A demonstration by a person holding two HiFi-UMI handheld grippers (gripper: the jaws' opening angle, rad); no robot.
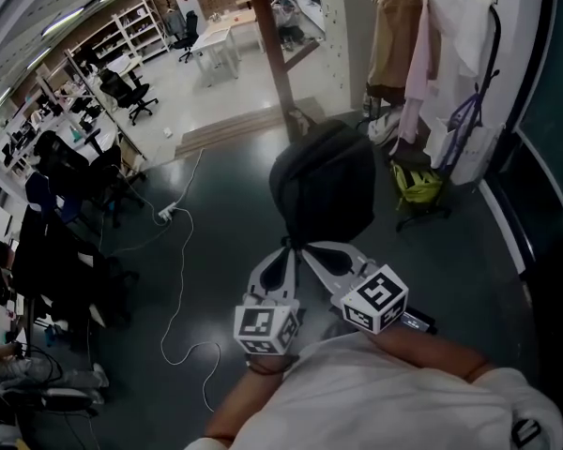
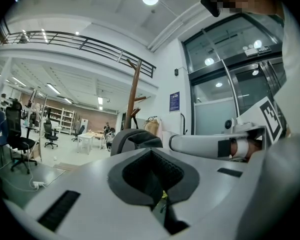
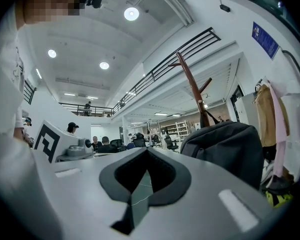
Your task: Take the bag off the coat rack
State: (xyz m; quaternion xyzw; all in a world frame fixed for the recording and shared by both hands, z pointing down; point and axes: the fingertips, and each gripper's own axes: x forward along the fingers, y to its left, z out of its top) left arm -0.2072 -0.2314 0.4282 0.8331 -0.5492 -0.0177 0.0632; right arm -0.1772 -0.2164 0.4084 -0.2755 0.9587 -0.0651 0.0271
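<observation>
A dark backpack (image 1: 324, 184) hangs against the brown wooden coat rack (image 1: 270, 45), its top by the pole. Both grippers are held side by side just below the bag, tips pointing up at its bottom edge. My left gripper (image 1: 286, 245) is shut with nothing between its jaws. My right gripper (image 1: 306, 247) is shut and empty too. In the left gripper view the backpack (image 2: 135, 140) sits just beyond my left gripper (image 2: 151, 156), with the right gripper's white arm (image 2: 205, 145) beside it. In the right gripper view the backpack (image 3: 230, 149) hangs to the right of my right gripper (image 3: 147, 153), under the coat rack (image 3: 192, 86).
A clothes stand with coats (image 1: 422, 36) and a yellow-green bag (image 1: 415, 184) are at the right, next to a dark glass wall (image 1: 544, 111). A white cable (image 1: 180, 289) and power strip (image 1: 166, 214) lie on the floor at the left. Office chairs (image 1: 127, 92) and desks lie farther back.
</observation>
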